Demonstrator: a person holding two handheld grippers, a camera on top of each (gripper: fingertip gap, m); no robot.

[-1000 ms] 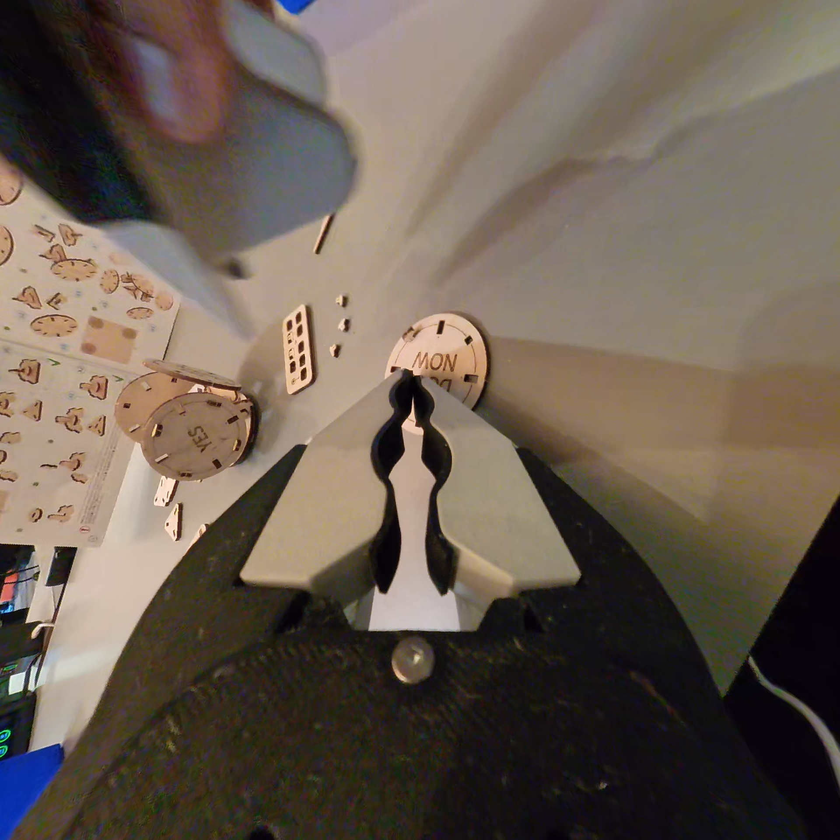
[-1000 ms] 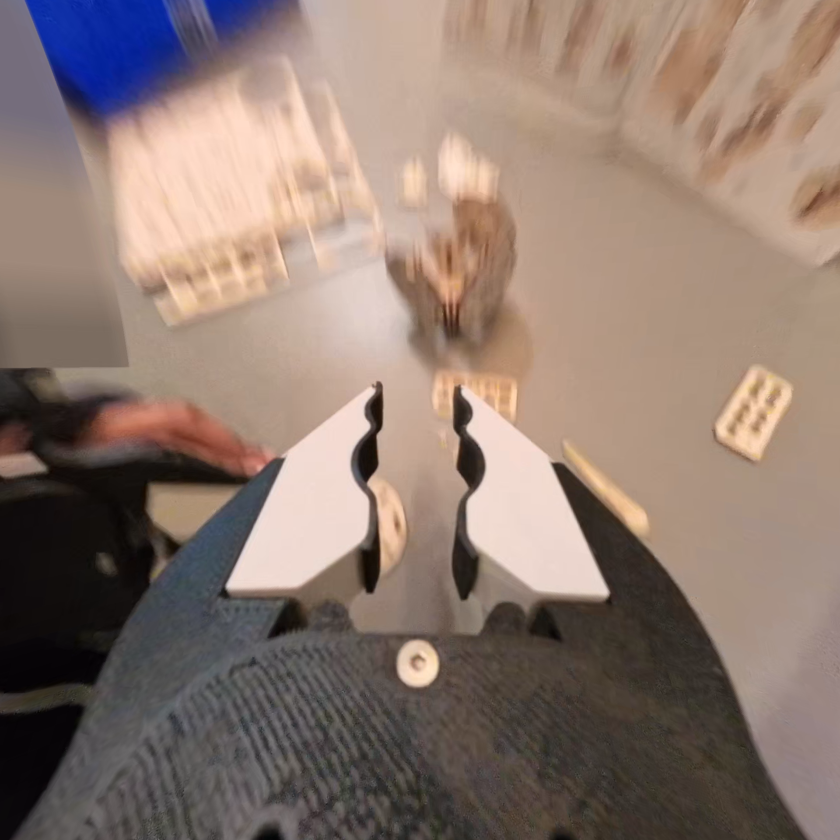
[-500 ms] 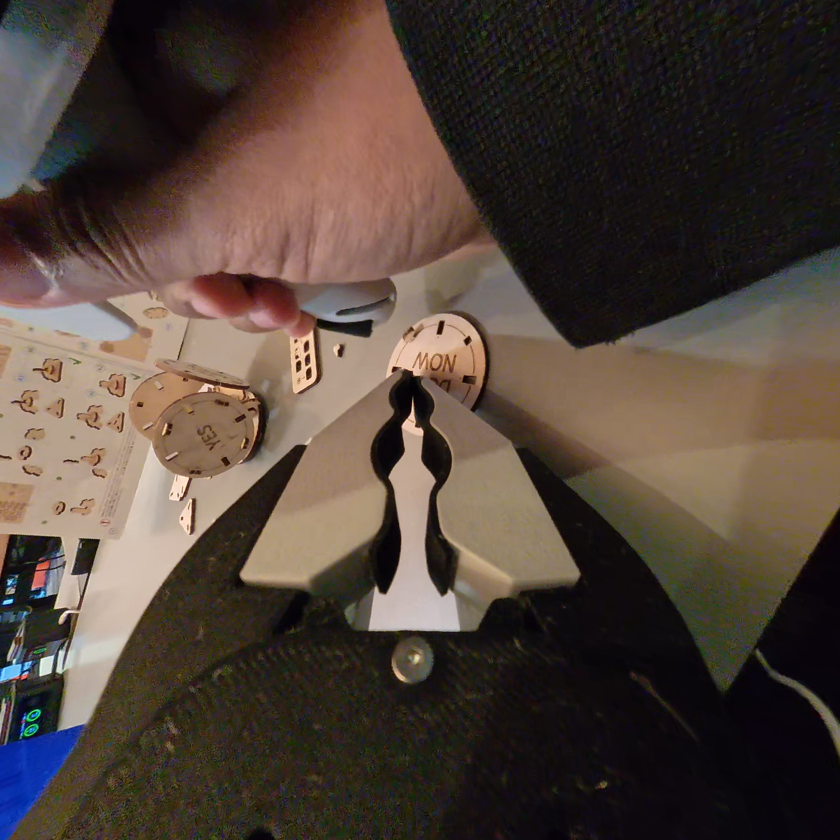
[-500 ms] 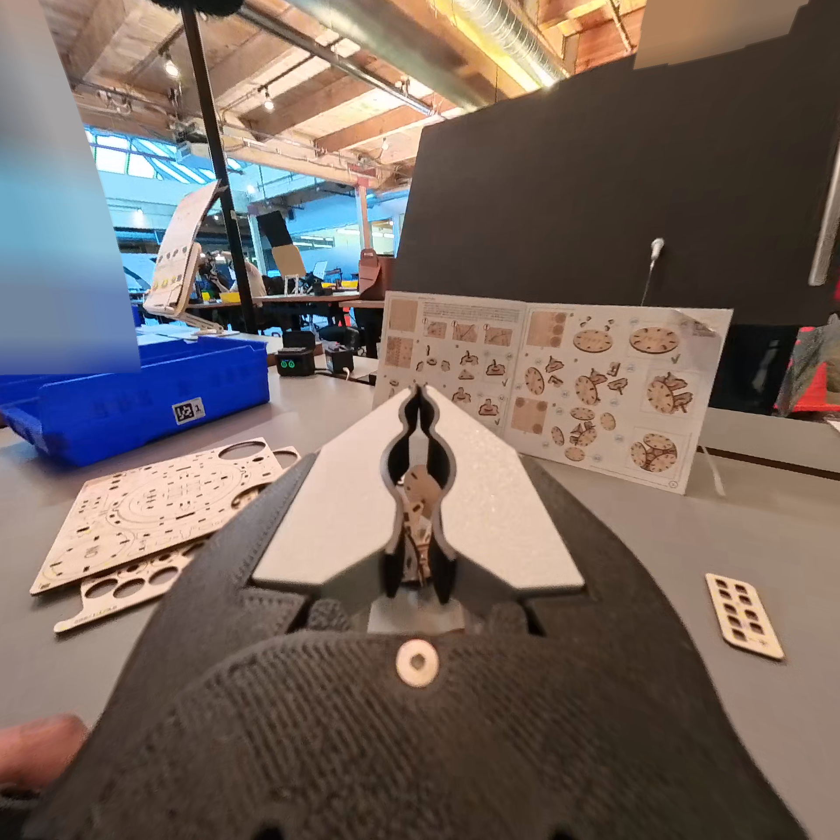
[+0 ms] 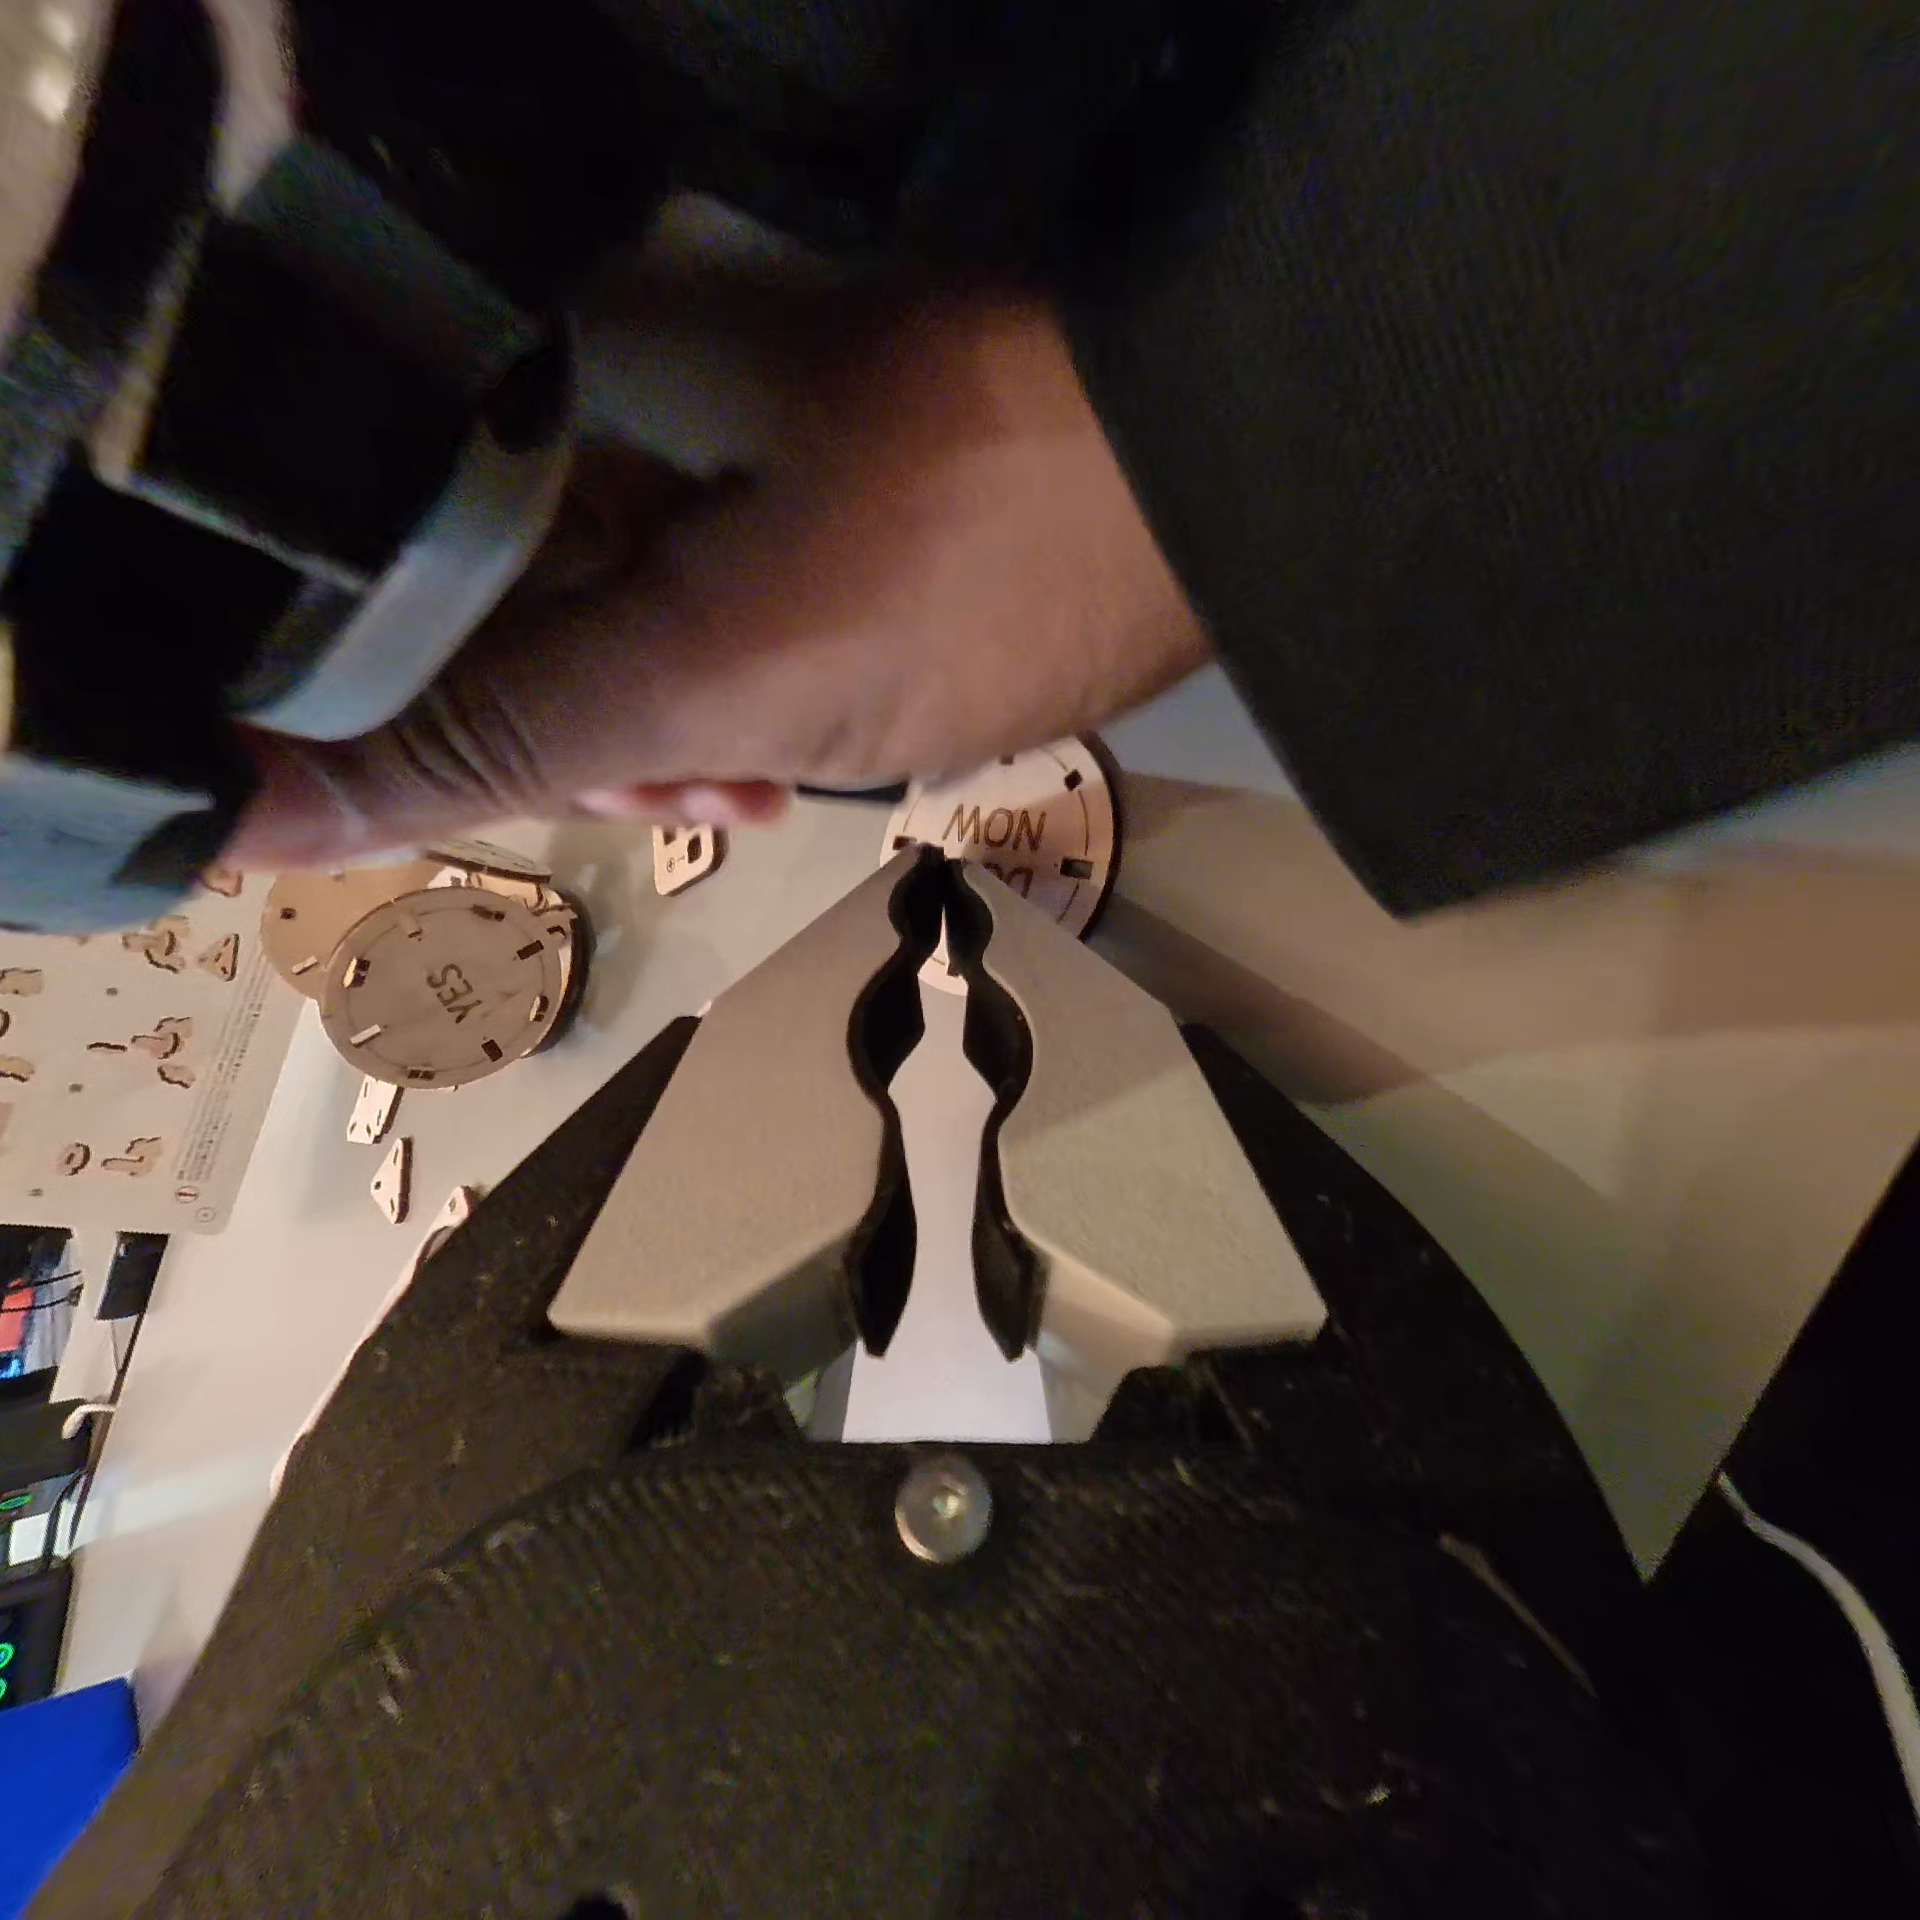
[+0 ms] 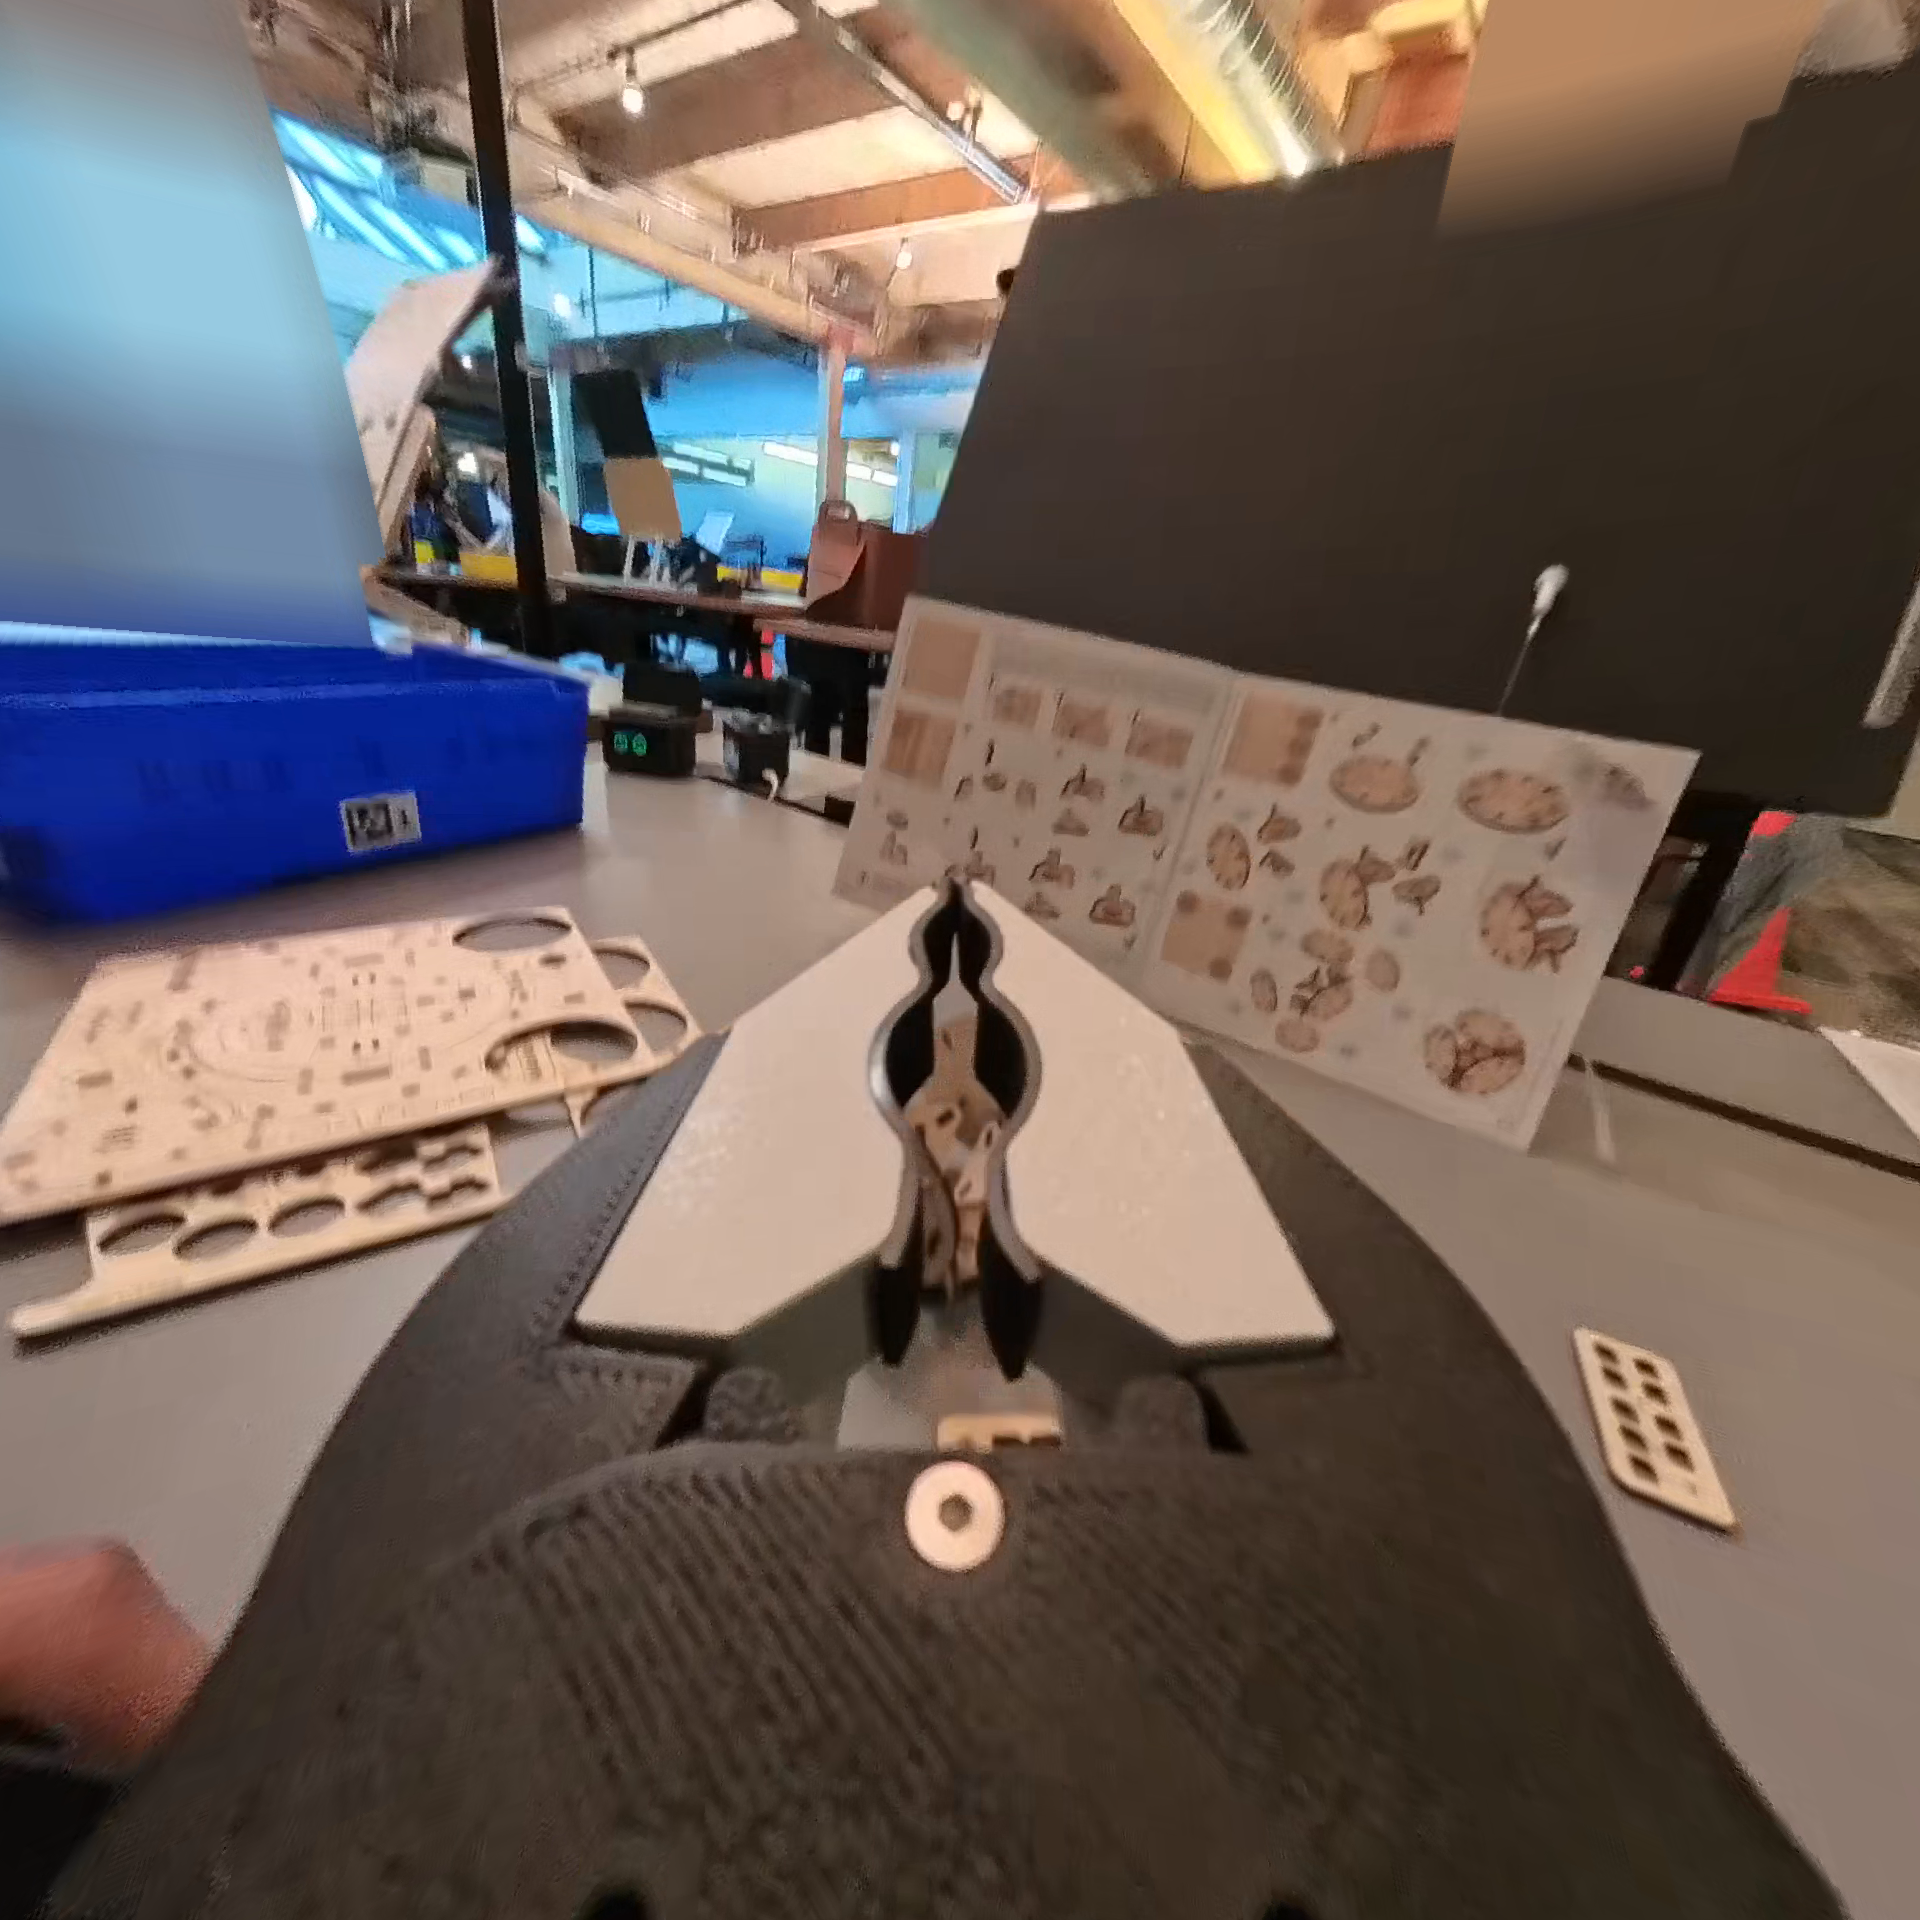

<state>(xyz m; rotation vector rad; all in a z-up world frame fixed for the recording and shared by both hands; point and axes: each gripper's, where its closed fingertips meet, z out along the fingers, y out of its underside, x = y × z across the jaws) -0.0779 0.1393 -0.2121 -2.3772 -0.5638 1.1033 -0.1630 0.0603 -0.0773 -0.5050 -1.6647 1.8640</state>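
Note:
My left gripper (image 5: 940,862) is shut. Its tips rest at the near rim of a round lettered wooden disc (image 5: 1039,821) on the grey table (image 5: 779,914); I see nothing between the pads. My right gripper (image 6: 956,894) is shut on a small pale wooden piece (image 6: 951,1132) with cut-outs, pinched at the pads' waist and reaching down past the finger bases. It is level, just above the table, and points at an upright instruction booklet (image 6: 1299,883). In the left wrist view a hand (image 5: 831,623) holding that gripper fills the top, just beyond the disc.
A stack of wooden discs (image 5: 447,987) stands left of my left gripper, with small loose pieces (image 5: 390,1174) nearby. A slotted rectangular piece (image 6: 1652,1429) lies to the right. Punched wooden sheets (image 6: 291,1039) and a blue bin (image 6: 260,769) are on the left. A dark sleeve (image 5: 1455,416) hangs overhead. The tips of one gripper are about 15 centimeters away from the tips of the other.
My right gripper was open and pointing down at the table a second ago. It has shut on the wooden piece and now points level at the booklet. My left gripper has stayed shut at the disc.

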